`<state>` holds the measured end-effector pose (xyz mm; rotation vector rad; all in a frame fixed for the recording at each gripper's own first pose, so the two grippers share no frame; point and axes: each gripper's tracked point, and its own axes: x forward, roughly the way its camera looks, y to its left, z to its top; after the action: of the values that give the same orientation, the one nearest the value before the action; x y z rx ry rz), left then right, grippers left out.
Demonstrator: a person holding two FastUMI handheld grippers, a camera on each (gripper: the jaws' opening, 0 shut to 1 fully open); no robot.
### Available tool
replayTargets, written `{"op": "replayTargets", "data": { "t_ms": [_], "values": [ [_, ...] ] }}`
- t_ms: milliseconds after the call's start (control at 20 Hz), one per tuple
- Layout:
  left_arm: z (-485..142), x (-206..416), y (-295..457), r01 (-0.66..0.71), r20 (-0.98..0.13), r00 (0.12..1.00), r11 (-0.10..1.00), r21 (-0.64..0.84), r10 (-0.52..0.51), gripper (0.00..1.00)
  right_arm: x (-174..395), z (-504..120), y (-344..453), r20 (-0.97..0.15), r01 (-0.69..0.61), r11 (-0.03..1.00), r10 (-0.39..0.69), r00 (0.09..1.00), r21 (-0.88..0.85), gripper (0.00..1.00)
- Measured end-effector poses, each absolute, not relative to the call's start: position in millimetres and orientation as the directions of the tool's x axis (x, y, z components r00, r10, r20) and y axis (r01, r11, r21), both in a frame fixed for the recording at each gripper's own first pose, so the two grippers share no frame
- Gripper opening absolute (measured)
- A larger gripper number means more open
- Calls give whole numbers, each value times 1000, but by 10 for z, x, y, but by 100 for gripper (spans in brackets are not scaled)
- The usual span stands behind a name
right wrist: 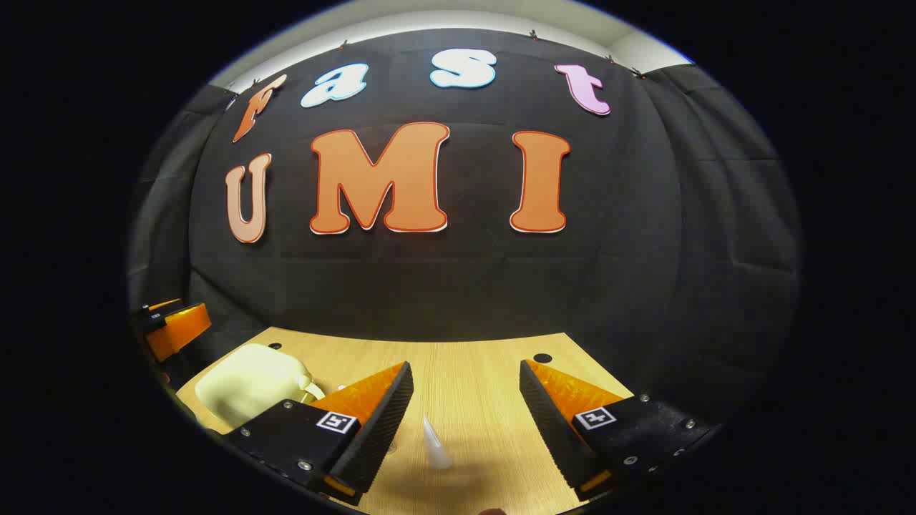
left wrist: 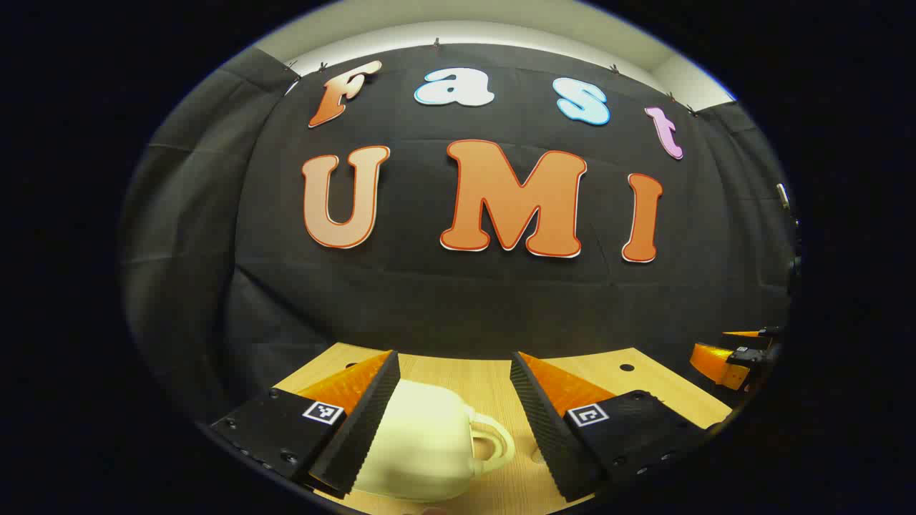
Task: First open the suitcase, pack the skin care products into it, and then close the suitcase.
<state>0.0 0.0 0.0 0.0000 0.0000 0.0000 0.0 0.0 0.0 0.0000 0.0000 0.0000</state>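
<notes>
On the wooden table [left wrist: 494, 386] we are hovering the left gripper [left wrist: 454, 422] over the cream suitcase [left wrist: 422, 447], fingers released wide and straddling it, probably lining up to open it; the lid looks shut. Its shell is smooth and rounded, with a looped handle [left wrist: 494, 440]. We are holding the right gripper [right wrist: 465, 422], fingers spread and empty, above a small white cone-shaped tube [right wrist: 435, 443].

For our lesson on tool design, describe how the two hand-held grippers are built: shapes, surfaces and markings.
Each hand-held gripper, left and right, has two wedge-shaped fingers tapering forward, with ridged, saw-toothed inner faces. Each finger sits on a black block with small screws and a square black-and-white marker. No cables or sleeves are visible.
</notes>
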Motion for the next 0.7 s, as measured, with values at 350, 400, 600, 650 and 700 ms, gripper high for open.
{"op": "replayTargets", "data": {
  "t_ms": [350, 400, 600, 650, 700],
  "values": [
    [23, 145, -12, 19, 8, 1000, 1000, 8, -19, 98, 73, 26, 64, 1, -1, 1000, 1, 1000, 1, 95],
    [29, 154, -38, 26, 10, 1000, 1000, 10, -26, 98, 76, 28, 61, 2, 2, 1000, -2, 1000, 3, 95],
    [22, 204, -109, 45, 10, 999, 999, 3, -45, 98, 69, 42, 22, 2, 13, 1000, -13, 1000, 1, 95],
    [30, 209, -127, 50, 9, 999, 999, 2, -50, 98, 63, 47, 11, 4, 15, 1000, -15, 1000, 0, 95],
    [16, 221, -146, 54, 8, 999, 999, 0, -54, 98, 56, 43, 3, 4, 17, 1000, -17, 1000, -2, 95]
  ]
}}
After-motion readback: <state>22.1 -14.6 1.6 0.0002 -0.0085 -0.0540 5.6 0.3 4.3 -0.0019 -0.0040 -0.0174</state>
